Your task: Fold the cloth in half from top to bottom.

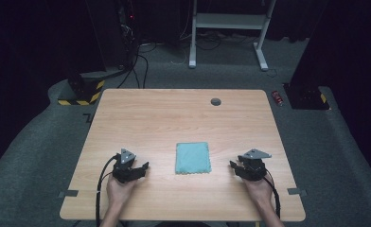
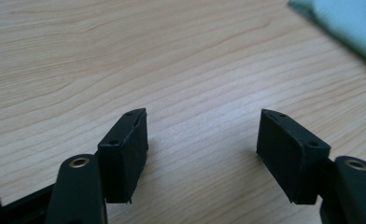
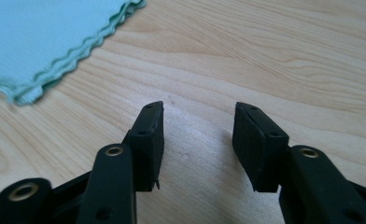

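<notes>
We see a pale wooden surface [image 1: 174, 118] across the middle of the frame, with a small round grey cap [image 1: 216, 101] near its far edge. Beyond it, top centre, stands a white metal frame [image 1: 228, 21] on grey carpet [image 1: 32, 142] — black cables [image 1: 138, 66] trail at upper left, beside a yellow-and-black striped base [image 1: 82, 94]. A small red thing [image 1: 277, 97] lies right of the surface.
</notes>
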Available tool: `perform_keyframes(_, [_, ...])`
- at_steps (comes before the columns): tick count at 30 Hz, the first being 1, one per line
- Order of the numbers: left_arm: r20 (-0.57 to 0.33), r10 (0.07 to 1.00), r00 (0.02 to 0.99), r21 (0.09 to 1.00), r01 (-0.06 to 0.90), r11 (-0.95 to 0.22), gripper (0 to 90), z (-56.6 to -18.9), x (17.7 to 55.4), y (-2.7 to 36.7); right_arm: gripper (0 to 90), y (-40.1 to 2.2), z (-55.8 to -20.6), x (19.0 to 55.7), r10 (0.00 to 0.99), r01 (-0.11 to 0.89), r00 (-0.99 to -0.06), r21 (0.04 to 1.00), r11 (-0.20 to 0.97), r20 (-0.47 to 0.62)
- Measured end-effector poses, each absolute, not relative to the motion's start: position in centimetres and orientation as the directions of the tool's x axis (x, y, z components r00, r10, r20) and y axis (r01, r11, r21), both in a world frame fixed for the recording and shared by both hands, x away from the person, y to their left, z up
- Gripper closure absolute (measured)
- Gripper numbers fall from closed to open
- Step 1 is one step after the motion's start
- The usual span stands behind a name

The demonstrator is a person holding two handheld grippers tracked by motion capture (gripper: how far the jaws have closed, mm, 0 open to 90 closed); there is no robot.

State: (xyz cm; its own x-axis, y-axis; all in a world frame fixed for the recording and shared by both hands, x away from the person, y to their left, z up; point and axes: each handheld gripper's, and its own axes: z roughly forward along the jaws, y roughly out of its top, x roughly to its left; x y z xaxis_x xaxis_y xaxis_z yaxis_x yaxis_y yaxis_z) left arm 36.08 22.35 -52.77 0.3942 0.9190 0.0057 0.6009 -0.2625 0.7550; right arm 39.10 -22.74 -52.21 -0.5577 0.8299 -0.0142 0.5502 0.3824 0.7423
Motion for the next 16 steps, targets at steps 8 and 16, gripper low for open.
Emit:
perform_keyframes(8, [0.004,0.923,0.384,0.753,0.607,-0.255,29.5,-52.80,36.10,22.30,40.2,-22.79,-52.28,39.39,0.831,0.561,-0.556,0.731,0.389,-0.016])
perform_keyframes(16, [0.002,0.922,0.387,0.752,0.607,-0.257,28.6,-52.80,36.09,22.30,38.8,-22.76,-52.28,39.32,0.831,0.563,-0.557,0.729,0.389,-0.014])
